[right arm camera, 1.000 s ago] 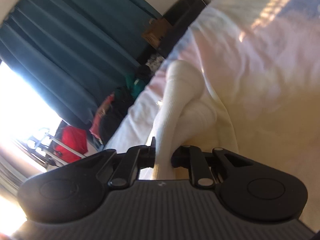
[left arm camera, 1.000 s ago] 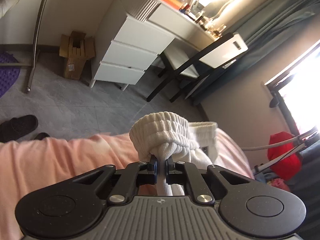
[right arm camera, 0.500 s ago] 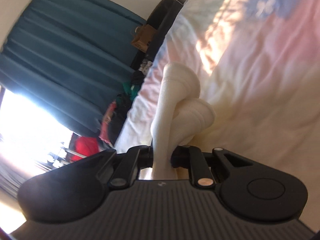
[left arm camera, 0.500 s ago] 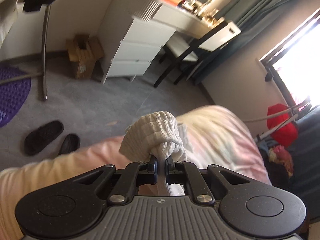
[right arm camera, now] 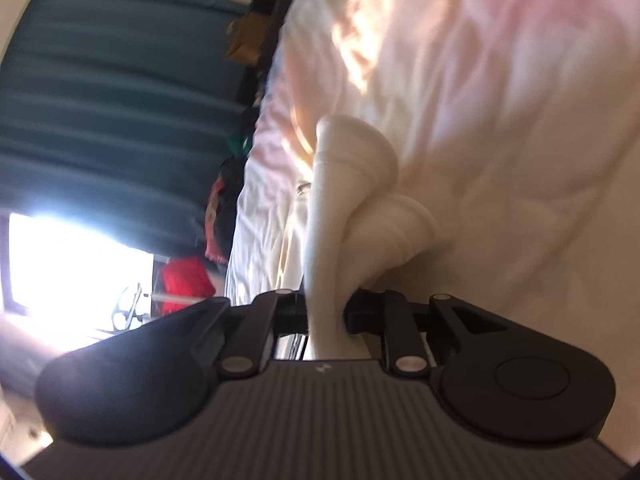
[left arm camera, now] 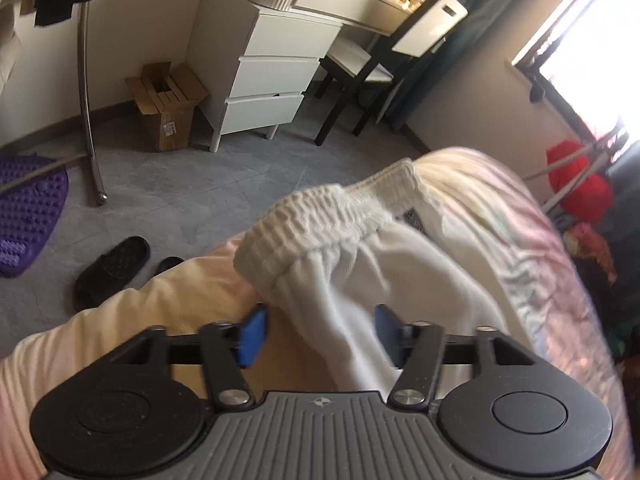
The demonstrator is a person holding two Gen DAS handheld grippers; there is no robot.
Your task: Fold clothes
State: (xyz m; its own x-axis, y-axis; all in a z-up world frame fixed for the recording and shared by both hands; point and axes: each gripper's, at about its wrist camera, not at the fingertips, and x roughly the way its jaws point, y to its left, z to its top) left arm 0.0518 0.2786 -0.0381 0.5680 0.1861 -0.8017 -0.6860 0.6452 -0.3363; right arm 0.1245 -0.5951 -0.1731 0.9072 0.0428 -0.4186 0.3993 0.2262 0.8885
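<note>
White garment [left arm camera: 360, 264], ribbed elastic waistband [left arm camera: 320, 216] bunched up, lies on the bed [left arm camera: 532, 248] w/ its pale pink-and-cream cover. In left wrist view the waistband runs across the middle of frame, cloth draping down from it toward the camera & passing betw. the two fingers of the left claw [left arm camera: 318, 334]. That claw is spread wide: blue pads [left arm camera: 252, 336] well apart, fabric lying loose in the gap, nearer the right-side pad; neither pad visibly pinches it. A small dark label shows just under the far end of the waistband.

Right wrist view: right claw [right arm camera: 326, 314] is clamped on a twisted rope of the same white cloth [right arm camera: 336, 216], which rises from betw. the fingers & loops over in two rounded folds above the bed cover. Frame is blurred, tilted sideways.

Further out, left view: grey floor, pair of black slippers [left arm camera: 112, 266] by the bed edge, purple studded mat [left arm camera: 28, 208] at far left, chrome rack leg [left arm camera: 88, 100], open cardboard box [left arm camera: 168, 108] against the wall. White drawer unit [left arm camera: 268, 80] joins a white bench [left arm camera: 344, 4] w/ small bottles on top; black-framed chair [left arm camera: 384, 64] tucked beside it. Bright window at right, red item [left arm camera: 580, 184] below it. Right view: teal curtain [right arm camera: 112, 100], window glare.
</note>
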